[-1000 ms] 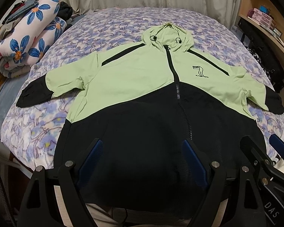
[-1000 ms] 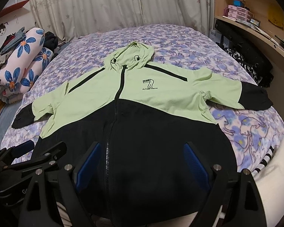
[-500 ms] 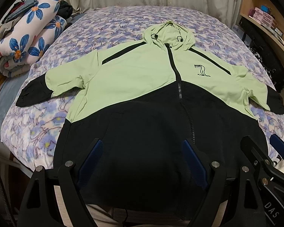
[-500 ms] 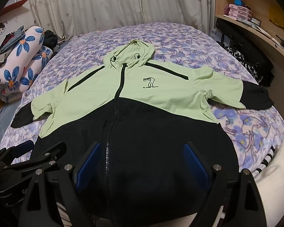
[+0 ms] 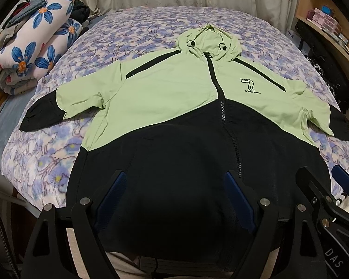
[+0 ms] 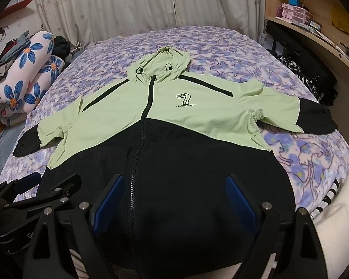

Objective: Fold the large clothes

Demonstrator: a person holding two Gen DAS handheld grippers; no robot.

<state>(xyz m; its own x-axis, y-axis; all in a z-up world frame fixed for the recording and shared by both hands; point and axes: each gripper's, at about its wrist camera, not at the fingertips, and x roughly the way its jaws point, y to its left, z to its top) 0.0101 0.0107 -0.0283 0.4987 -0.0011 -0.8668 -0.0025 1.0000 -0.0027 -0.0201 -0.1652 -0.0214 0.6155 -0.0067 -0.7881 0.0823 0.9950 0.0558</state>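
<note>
Left gripper (image 5: 174,197) and right gripper (image 6: 174,200) hover side by side, jaws wide, holding nothing, over the hem at 6 o'clock | jacket (image 5: 197,121) lies flat, front up, on the bed (image 5: 151,32), hood toward 12 o'clock, sleeves out at 9 and 3 | green top, black bottom and cuffs, zipped

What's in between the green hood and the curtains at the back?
Only bare purple flowery bedspread lies between the hood and the curtains; the right wrist view shows it best.
</note>
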